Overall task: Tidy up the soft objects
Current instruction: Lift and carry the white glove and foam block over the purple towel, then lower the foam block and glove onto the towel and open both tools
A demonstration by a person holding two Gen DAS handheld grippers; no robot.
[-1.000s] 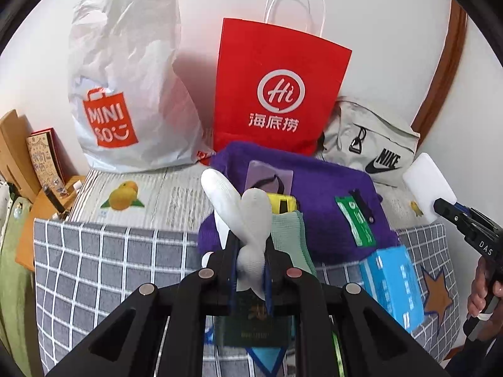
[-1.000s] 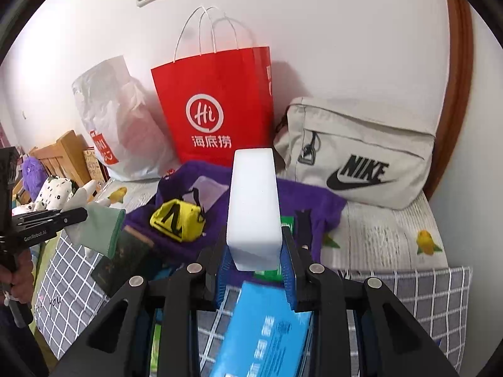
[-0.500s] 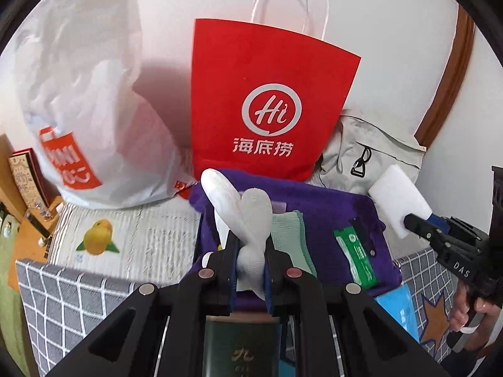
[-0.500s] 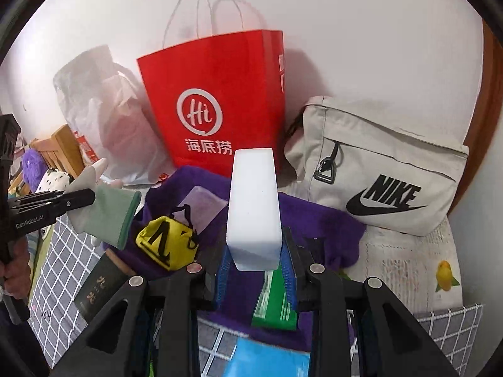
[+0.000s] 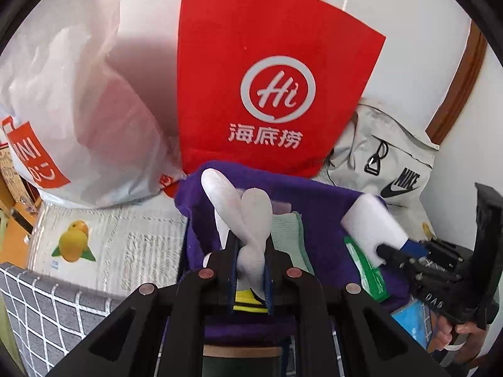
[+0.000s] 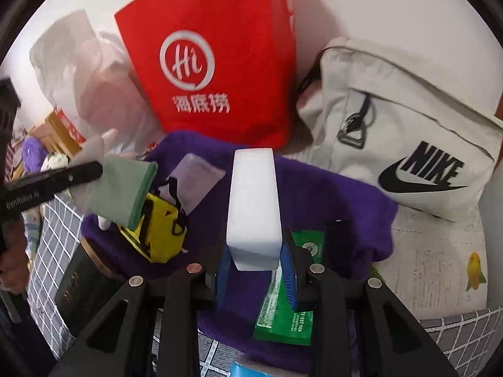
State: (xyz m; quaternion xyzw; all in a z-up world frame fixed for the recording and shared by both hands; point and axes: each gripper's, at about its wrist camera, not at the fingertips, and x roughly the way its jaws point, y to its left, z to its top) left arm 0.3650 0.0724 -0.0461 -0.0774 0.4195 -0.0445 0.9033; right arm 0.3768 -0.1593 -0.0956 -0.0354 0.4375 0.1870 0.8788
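Left tool (image 5: 250,270), angled downward, clamps a glove (image 5: 251,220); right tool (image 6: 256,270), angled likewise, grips a sponge (image 6: 253,207) over the purple cloth (image 6: 330,194).

Red bag (image 5: 267,72) ahead (purple cloth (image 6: 330,194) below)

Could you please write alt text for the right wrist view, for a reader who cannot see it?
The right gripper clamps an upright white foam block over a purple cloth strewn with a yellow pouch and a green packet. Behind stand a red paper bag and a beige Nike bag; at left, the left gripper holds a glove.
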